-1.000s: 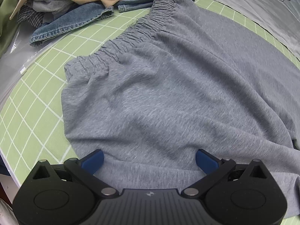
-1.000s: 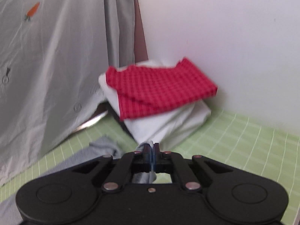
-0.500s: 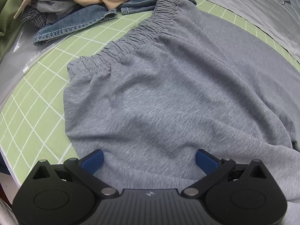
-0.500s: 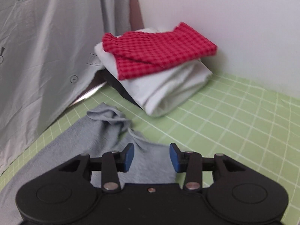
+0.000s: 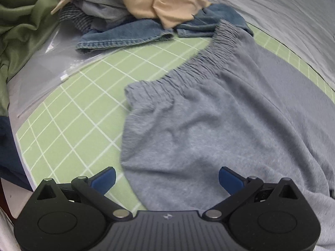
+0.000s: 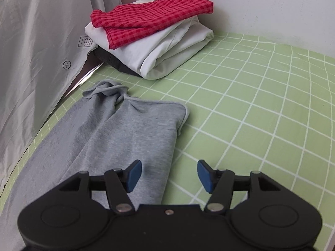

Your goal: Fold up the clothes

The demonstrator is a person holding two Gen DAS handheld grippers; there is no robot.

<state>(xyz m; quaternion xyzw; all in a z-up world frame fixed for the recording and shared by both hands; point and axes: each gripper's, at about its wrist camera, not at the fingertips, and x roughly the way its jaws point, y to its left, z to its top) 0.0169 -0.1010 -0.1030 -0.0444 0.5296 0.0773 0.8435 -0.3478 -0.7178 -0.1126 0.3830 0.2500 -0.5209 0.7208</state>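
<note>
Grey sweatpants lie spread on the green grid mat, with the elastic waistband toward the far side. My left gripper is open and empty, just above the near edge of the pants. In the right wrist view the pant legs lie side by side on the mat, their hems bunched at the far end. My right gripper is open and empty over the right edge of the legs.
A heap of unfolded clothes, with blue denim and a beige garment, lies behind the waistband, and a green garment lies at left. A folded stack with a red checked cloth on white fabric stands by the wall. A grey curtain hangs at left.
My right gripper has opened and let go of the grey pant leg, which now lies flat on the mat. My left gripper has shifted left, still open.
</note>
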